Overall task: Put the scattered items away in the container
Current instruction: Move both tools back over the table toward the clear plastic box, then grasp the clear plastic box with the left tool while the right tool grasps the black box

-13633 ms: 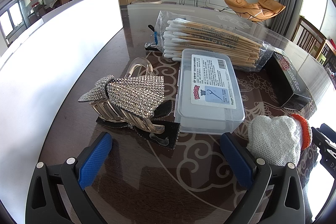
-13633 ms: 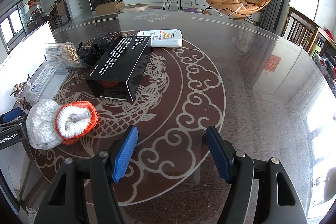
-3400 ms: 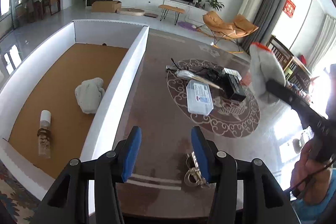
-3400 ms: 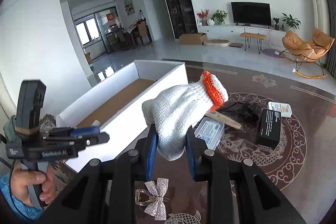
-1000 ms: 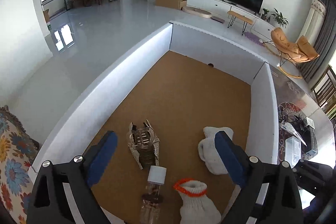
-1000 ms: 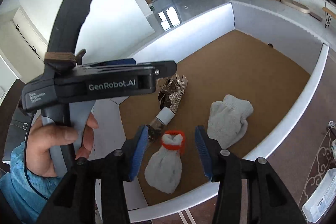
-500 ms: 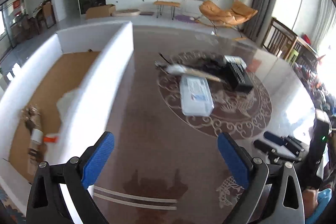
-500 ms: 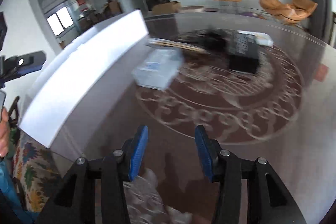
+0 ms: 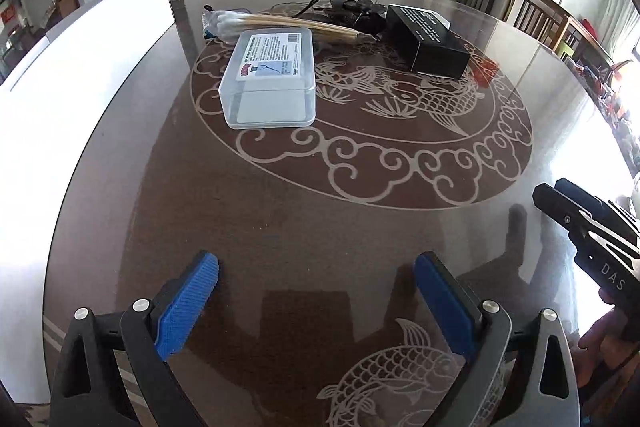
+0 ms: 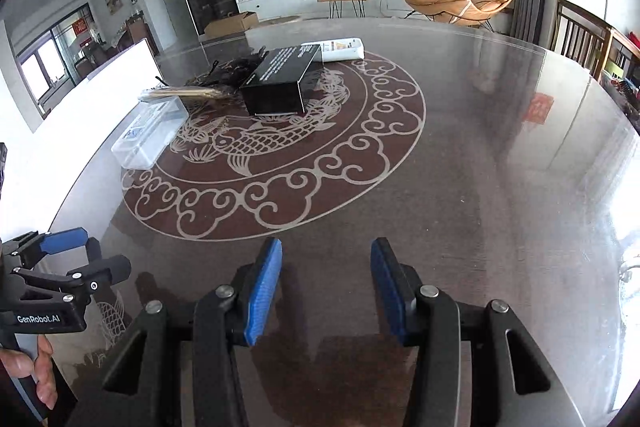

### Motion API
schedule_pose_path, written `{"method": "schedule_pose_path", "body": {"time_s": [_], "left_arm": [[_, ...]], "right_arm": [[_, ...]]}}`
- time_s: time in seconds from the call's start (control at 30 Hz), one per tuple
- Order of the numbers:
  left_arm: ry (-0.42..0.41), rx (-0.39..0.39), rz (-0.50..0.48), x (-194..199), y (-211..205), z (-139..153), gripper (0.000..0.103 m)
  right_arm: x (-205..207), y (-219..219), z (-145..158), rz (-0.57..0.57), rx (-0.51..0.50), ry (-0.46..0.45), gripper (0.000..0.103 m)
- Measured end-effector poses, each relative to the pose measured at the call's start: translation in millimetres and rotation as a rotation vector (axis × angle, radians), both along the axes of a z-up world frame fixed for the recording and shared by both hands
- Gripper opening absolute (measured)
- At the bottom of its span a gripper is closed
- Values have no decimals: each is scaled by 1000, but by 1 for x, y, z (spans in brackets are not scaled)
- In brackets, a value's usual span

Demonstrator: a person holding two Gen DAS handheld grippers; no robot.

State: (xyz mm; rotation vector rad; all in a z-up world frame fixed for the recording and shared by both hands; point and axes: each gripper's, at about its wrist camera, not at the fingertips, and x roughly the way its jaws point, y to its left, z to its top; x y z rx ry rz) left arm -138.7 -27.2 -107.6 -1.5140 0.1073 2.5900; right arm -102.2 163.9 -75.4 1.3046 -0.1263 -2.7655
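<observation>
My left gripper (image 9: 316, 267) hangs wide open and empty over bare table near the front edge. Ahead of it lies a clear plastic box (image 9: 272, 75) with a printed label, and behind that a bag of cotton swabs (image 9: 280, 23). A black carton (image 9: 426, 41) and a black tangled item (image 9: 352, 11) sit to their right. My right gripper (image 10: 326, 251) is open about halfway with nothing between its blue pads. From it I see the clear plastic box (image 10: 154, 131), the black carton (image 10: 280, 81) and a white packet (image 10: 340, 49). The white container's wall (image 9: 80, 67) runs along the left.
The round glass table (image 10: 480, 167) has a fish and cloud pattern. The right gripper's nose (image 9: 548, 189) shows at the right edge, and the left gripper (image 10: 100, 251) with a hand (image 10: 36, 367) at the lower left. Chairs stand beyond the far right rim.
Both grippers have swung from above the container back over the table and dropped lower. The glove and hair clip stay inside the container, now hidden behind its wall. The left jaws spread a little wider.
</observation>
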Motion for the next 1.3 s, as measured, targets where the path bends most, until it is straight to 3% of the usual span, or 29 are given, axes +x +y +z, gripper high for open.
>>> {"method": "schedule_pose_path", "body": {"time_s": [0.33,0.6,0.77,0.93,0.97,1.0,1.07,1.3], "left_arm": [[0,-4,34,-35,-25,-3,103],[-50,-14,-15,-108,-18,2,103],[-38,-13,-10,-147,-10,2,103],[-4,-11,-23,-145,-13,3,103],[2,-11,-14,-143,-16,5,97],[28,-8,0,-138,-20,9,77],[80,-4,5,-128,-26,14,62],[121,3,-42,-69,-52,10,62]], "right_arm": [[-3,-19,-4,20,118,-17,56],[-6,-18,-3,11,112,-18,58],[-10,-18,-2,-1,117,-19,58],[-9,-17,-1,-1,108,-18,58],[-9,-17,-1,-1,108,-18,58],[-9,-17,-1,-1,107,-19,58],[-9,-17,-1,-1,104,-18,58],[-8,-16,0,-1,94,-16,58]]}}
